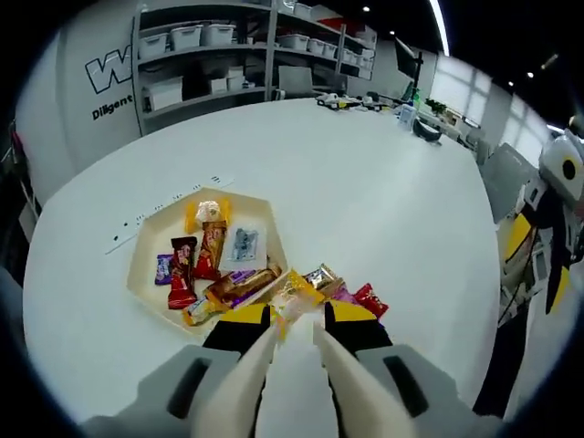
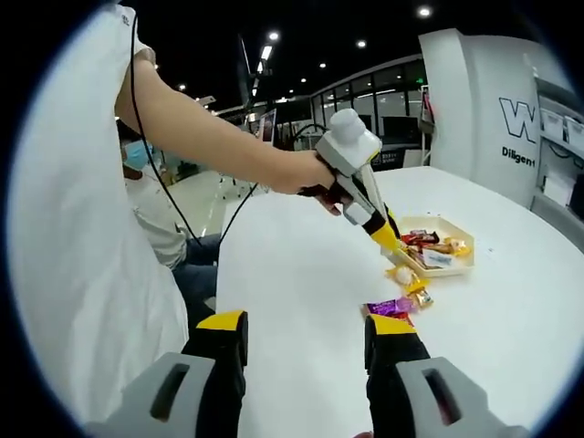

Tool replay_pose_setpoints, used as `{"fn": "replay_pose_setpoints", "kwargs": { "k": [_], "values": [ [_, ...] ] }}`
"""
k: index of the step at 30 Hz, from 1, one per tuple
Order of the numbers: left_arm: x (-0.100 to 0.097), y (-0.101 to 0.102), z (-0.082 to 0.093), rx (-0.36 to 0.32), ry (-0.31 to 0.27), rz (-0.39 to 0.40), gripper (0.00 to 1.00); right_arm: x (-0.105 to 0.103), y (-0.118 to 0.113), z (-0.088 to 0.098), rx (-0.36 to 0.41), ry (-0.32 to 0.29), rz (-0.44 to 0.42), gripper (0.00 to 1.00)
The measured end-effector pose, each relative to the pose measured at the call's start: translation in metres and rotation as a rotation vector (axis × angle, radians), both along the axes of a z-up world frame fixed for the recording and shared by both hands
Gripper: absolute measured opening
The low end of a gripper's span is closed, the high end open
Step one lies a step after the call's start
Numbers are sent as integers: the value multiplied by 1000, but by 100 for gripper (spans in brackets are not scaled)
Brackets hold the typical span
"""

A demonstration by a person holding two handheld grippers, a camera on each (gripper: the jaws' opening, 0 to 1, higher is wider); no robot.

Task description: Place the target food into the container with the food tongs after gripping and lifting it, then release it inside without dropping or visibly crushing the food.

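Left gripper view, nearest: left gripper (image 1: 294, 330), cream tong jaws with yellow-black tips, clenched on a yellow-wrapped snack packet (image 1: 297, 292) held at the tips, just over the near rim of the cream hexagonal tray (image 1: 146, 248). Beside it on the white round table (image 1: 365, 192), outside the tray: gold-wrapped candy (image 1: 321, 276), purple-pink wrapper (image 1: 344, 294), red wrapper (image 1: 371, 299). Inside the tray: long brown bar (image 1: 243, 285), two red packets (image 1: 182, 272), orange-brown packet (image 1: 212, 248), pale blue sachet (image 1: 244, 244), small purple packet (image 1: 163, 268), yellow-white packet (image 1: 207, 212) at far side. Beyond: white strip (image 1: 169, 212) lying flat on the table just behind the tray. Far back: grey shelving with white bins (image 1: 210, 55).

Right gripper view, nearest: right gripper (image 2: 306, 342), black jaws with yellow tops, spread wide, gripping nothing, above bare table. Just past the right jaw: purple-pink wrapper (image 2: 391, 307) on the table. Further: left gripper (image 2: 401, 265) reaching in from the left, held by a person's hand (image 2: 301, 173), tips down on the yellow packet at the tray's (image 2: 456, 267) near edge. Seated person in white shirt (image 2: 160, 233) in the background.
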State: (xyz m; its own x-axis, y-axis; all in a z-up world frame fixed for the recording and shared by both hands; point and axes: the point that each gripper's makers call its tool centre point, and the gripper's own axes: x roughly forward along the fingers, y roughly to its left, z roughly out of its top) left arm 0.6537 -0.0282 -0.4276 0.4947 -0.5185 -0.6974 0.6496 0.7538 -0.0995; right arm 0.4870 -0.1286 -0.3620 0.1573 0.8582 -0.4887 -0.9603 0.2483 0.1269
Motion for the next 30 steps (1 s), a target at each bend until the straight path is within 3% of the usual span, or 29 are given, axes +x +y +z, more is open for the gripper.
{"fn": "replay_pose_setpoints", "kwargs": {
  "k": [11, 18, 19, 30],
  "values": [
    [-21, -39, -26, 17, 75, -15, 21, -2, -4, -1, 1, 5, -15, 48],
    [-23, -46, -45, 61, 115, 7, 22, -4, -8, -3, -3, 12, -28, 48],
    [-21, -47, -43, 33, 120, 26, 22, -4, -9, -3, -3, 12, -31, 48],
    [-17, -54, -38, 17, 143, 65, 23, -4, -17, -6, -6, 23, -46, 49]
  ]
}}
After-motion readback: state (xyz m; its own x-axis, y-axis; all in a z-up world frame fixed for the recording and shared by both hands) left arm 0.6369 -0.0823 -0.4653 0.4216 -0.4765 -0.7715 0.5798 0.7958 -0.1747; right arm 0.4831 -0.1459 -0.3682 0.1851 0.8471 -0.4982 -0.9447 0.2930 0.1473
